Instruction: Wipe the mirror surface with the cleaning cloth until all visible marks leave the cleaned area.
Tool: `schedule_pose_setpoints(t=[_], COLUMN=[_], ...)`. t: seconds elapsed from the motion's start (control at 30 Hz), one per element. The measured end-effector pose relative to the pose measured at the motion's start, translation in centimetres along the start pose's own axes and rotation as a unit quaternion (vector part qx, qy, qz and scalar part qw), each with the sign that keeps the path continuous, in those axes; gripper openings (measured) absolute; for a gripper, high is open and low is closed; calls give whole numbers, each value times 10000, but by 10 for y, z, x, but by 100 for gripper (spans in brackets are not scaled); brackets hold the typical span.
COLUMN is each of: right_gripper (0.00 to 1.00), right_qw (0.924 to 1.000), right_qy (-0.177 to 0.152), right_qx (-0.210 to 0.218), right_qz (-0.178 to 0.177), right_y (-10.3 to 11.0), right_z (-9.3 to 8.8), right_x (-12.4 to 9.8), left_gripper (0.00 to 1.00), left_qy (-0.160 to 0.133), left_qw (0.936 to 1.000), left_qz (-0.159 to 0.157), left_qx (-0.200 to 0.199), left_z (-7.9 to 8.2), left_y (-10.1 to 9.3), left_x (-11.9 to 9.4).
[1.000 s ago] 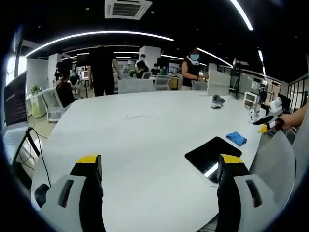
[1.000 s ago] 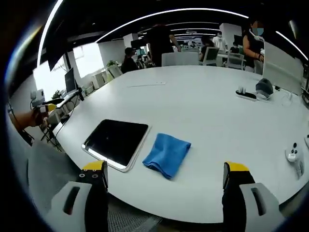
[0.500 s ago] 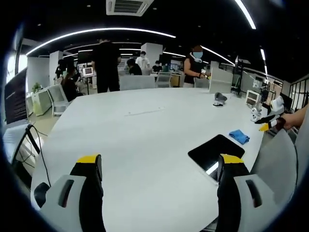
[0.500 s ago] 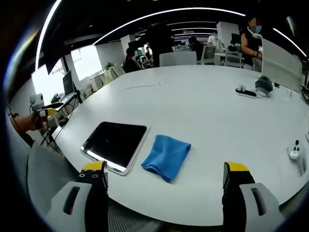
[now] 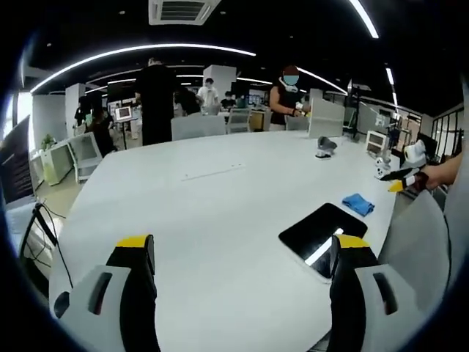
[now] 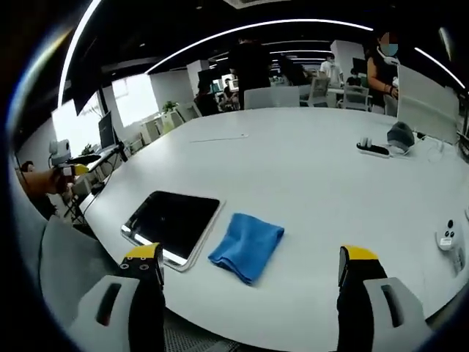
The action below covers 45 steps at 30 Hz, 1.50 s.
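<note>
Both grippers wide open above the table edge, holding nothing.

We see the right gripper (image 6: 249, 275) with jaws spread; just above them the blue cloth (image 6: 246, 246) lies folded, beside the dark mirror (image 6: 171, 221) at centre left, on the white table (image 6: 308, 169). The left gripper (image 5: 238, 268) gapes likewise, mirror (image 5: 320, 231) and cloth (image 5: 358, 204) at its right.

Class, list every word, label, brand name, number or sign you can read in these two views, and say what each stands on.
No readable text.
Mirror: dark glass, no label.
Cloth: plain blue, no tag showing.
Both grippers' jaws: yellow tips, no lettering.
Screen at the left gripper view's edge: lines too blurred to read.
Small devices on the far table: too small to tell.
</note>
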State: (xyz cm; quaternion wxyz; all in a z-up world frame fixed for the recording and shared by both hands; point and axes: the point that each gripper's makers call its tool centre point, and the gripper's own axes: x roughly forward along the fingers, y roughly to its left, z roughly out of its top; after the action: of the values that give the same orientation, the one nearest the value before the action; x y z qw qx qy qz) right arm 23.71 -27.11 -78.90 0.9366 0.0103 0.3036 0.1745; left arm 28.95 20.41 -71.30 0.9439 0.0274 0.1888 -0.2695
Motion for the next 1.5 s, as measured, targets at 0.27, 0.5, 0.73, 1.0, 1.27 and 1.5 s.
schedule_pose_setpoints(t=[0.27,0.5,0.73,1.0,1.27,1.5], right_gripper=[98,92,84,58,31,16], right_qw=[9999,9997,9989,9956,9917,9838], right_qy=[124,193,398,751,1199,1592], right_qx=[-25,-147,-219,380,118,-44], right_qz=[40,43,-80,-415,-442,-820], right_y=[5,9,8,2,12,-2], right_z=[8,19,23,6,-13,-33], right_x=[2,8,41,74,88,95], left_gripper=[99,99,99,99,99,99], left_qy=[-29,-115,-117,9,10,73], left_qw=[10000,9997,9996,9996,9995,9993], left_qz=[28,192,147,69,87,112], left_qx=[-86,-127,-218,-260,-315,-357], left_z=[0,0,-5,-17,-18,-23], left_y=[4,9,4,-4,0,2], left_x=[0,-5,-6,-9,-9,-7])
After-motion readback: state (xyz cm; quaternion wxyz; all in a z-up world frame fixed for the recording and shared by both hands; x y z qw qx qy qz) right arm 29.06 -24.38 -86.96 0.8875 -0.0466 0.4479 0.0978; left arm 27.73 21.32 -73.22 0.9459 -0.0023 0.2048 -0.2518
